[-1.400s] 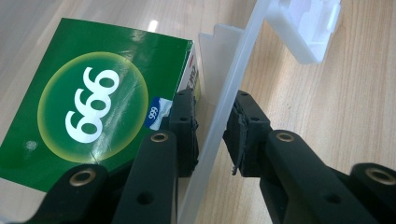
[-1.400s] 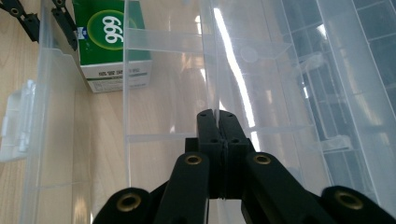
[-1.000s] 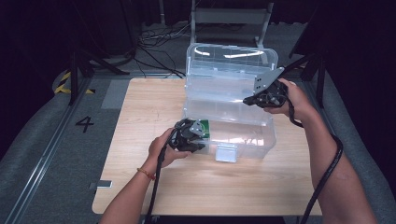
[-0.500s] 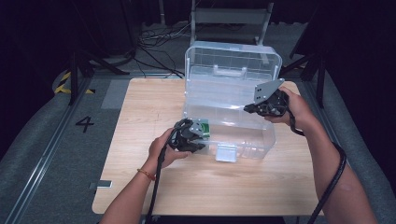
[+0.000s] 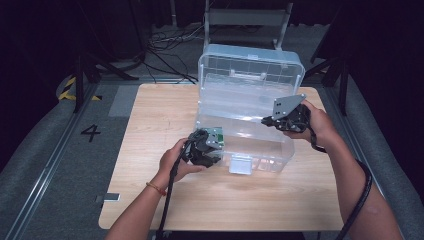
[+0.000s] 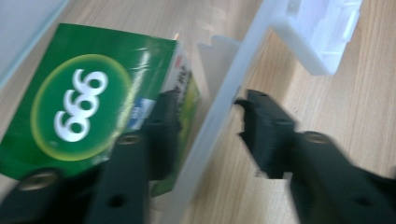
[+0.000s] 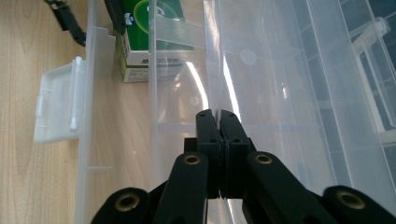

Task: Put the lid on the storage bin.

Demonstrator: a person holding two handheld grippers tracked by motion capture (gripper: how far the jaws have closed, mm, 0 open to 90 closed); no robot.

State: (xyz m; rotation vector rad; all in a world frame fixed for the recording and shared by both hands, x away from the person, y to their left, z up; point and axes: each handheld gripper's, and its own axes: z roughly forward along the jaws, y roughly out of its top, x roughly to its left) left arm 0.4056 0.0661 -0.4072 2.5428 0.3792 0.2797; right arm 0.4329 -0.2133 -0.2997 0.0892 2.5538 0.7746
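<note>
Two grippers: both work at the clear plastic storage box (image 5: 250, 117), my landmark on the wooden table (image 5: 150, 130).
Left gripper (image 5: 204, 148): at the box's front left corner; I see its jaws apart, and they have just been opening. In the left gripper view one jaw sits inside the box against the green carton (image 6: 88, 93), the other outside, with the box's front wall (image 6: 219, 102) between them; I judge the carton let go, no pad pressing on it.
Green carton, place: on the box floor in the front left corner, just behind the front wall and left of the white latch (image 5: 241, 164).
Green carton, handling: I reckon it light, stiff cardboard that dents if squeezed hard, printed faces a bit slick; best taken across its two narrow sides, near the middle.
Green carton, heading: lies flat, broad printed face up; its long axis seems to run along the front wall, though blur leaves me unsure.
Lid (image 5: 252, 67): stands open, upright at the box's rear.
Right gripper (image 5: 287, 119): at the box's right side, above its rim; in the right gripper view its jaws are pressed together, tips near a thin inner divider (image 7: 212, 60). Whether they pinch that divider I cannot tell.
</note>
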